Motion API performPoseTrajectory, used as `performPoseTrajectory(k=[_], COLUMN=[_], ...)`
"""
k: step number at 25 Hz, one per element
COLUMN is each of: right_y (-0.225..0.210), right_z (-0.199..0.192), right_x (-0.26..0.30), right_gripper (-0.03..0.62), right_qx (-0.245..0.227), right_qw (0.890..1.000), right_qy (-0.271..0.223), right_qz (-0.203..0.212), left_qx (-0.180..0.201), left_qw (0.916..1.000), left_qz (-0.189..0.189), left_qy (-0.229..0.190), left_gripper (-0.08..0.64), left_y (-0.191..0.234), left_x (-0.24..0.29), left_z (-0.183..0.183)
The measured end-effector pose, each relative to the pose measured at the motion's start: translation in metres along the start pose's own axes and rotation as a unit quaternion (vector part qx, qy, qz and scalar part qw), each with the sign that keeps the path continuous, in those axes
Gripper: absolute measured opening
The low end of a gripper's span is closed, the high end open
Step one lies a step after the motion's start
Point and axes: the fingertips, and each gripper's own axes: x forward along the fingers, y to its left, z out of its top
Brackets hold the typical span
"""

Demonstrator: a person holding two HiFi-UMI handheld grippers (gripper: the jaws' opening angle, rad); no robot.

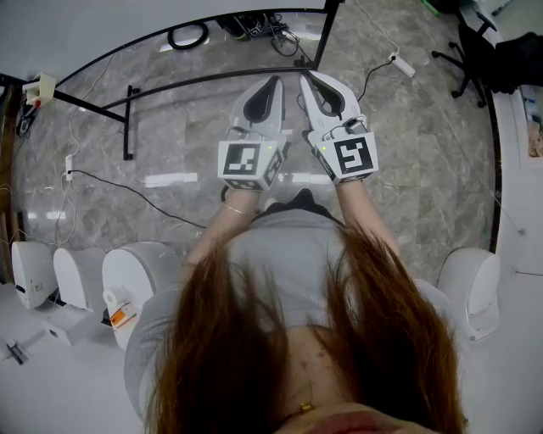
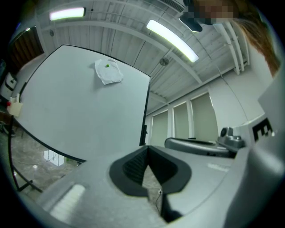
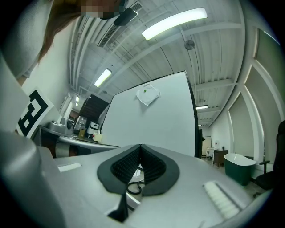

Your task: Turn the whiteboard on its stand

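Whiteboard (image 1: pixel 127 25) on its black stand (image 1: pixel 127 127) is just ahead of both grippers, touching neither. Left gripper (image 1: pixel 273 85) and right gripper (image 1: pixel 307 80) sit side by side, jaws pressed together, empty. A white rag (image 2: pixel 108 71) clings to the board.

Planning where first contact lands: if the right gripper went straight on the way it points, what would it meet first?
Most likely the whiteboard: its white face lies directly beyond the shut jaw tips of the right gripper, with nothing visible between. How far off it stands is unclear.
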Motion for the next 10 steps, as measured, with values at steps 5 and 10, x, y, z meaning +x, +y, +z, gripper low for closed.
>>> performPoseTrajectory(k=[5,10], right_y=[0.006,0.014], right_z=[0.006,0.002], right_x=[0.002,0.006], right_gripper=[0.003,0.003], right_qx=[-0.003,0.007], right_qw=[1.0,1.0], right_qy=[-0.016,-0.022], right_qz=[0.002,0.007], left_qx=[0.0,-0.007], left_qw=[1.0,1.0], left_qz=[-0.002,-0.002], left_qy=[-0.001,0.002], left_gripper=[0.001,0.0], left_y=[0.002,0.008], left_x=[-0.004,-0.008], left_z=[0.002,-0.001])
